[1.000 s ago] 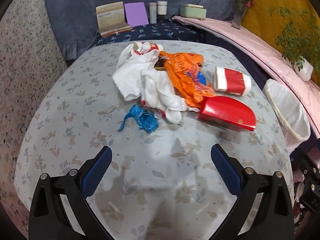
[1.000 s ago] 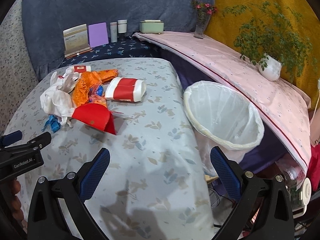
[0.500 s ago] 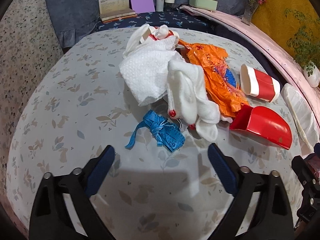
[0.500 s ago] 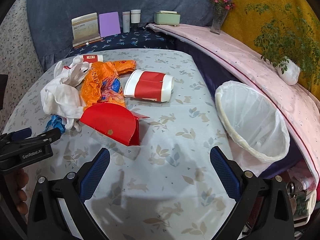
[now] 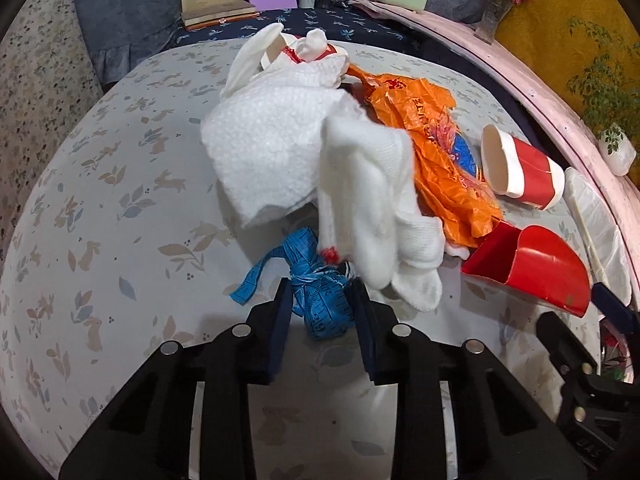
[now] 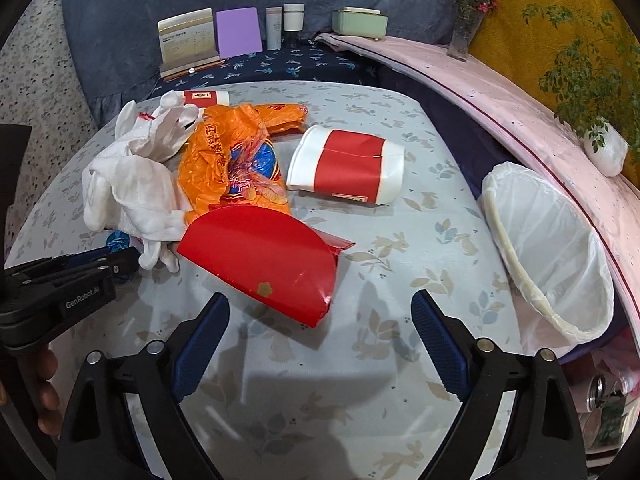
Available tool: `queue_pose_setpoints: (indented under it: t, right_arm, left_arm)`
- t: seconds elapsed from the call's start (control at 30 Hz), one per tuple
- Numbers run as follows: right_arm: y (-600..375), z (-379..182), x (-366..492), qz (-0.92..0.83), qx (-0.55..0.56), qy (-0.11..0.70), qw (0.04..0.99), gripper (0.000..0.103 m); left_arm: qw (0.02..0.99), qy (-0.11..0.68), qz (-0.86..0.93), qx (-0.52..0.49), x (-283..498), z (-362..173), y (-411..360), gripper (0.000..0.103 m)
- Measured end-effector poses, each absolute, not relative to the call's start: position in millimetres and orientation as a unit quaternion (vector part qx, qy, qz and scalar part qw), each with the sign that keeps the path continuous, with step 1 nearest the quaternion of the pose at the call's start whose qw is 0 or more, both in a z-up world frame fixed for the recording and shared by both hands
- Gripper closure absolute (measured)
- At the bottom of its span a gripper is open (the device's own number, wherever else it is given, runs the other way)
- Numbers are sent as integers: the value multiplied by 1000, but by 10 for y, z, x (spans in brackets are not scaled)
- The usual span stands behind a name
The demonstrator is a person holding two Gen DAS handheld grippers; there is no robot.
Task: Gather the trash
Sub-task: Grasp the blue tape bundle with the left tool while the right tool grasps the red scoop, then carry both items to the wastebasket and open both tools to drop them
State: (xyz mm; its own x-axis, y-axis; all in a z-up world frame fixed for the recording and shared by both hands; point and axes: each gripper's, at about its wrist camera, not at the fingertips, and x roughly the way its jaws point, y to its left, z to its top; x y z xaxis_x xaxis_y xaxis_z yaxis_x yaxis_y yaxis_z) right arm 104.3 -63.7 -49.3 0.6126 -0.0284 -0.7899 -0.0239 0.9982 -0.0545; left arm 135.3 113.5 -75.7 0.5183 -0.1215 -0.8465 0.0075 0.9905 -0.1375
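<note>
Just starting — bin (image 6: 516, 240) looks empty, pile untouched.
Our left gripper (image 5: 320, 304) is closing round the blue tape (image 5: 320, 300); right gripper (image 6: 320, 320) is closing too, still wide and empty, near the red box (image 6: 264, 260).

On the table lie one blue measuring tape (image 5: 320, 300), one orange plastic bag (image 6: 236, 160), two red-and-white paper cups (image 6: 348, 172), one red folded carton (image 6: 264, 260) and a heap of white cloths (image 5: 288, 152). One lined bin (image 6: 552, 264) stands right. Far back: two bottles (image 6: 284, 26), one green box (image 6: 360, 22).

purple card (image 6: 238, 33) | green box (image 6: 360, 22) | flower vase (image 6: 462, 38) | potted plant (image 6: 604, 148)
</note>
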Motion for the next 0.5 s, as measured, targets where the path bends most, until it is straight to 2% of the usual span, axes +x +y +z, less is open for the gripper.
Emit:
queue_pose_setpoints:
  t: [0.07, 0.17, 0.23, 0.27, 0.4, 0.5]
  right_arm:
    - [-617, -509, 1071, 4, -27, 443, 896, 27]
    - [-608, -515, 1090, 11, -21, 448, 894, 42]
    - [-617, -516, 1084, 16, -15, 450, 893, 57]
    - [-629, -512, 1080, 18, -11, 451, 892, 61]
    - [-688, -477, 1042, 25, 5, 449, 893, 87]
    - [-737, -423, 990, 27, 13, 444, 895, 92]
  left_arm:
    - [871, 486, -40, -55, 1333, -741, 1127, 75]
    - [873, 482, -43, -51, 1287, -711, 1113, 77]
    - [874, 481, -45, -52, 1251, -680, 1097, 78]
    - [875, 480, -47, -52, 1235, -663, 1089, 78]
    - [878, 472, -53, -51, 1150, -565, 1037, 78]
    - [881, 467, -60, -49, 1070, -485, 971, 79]
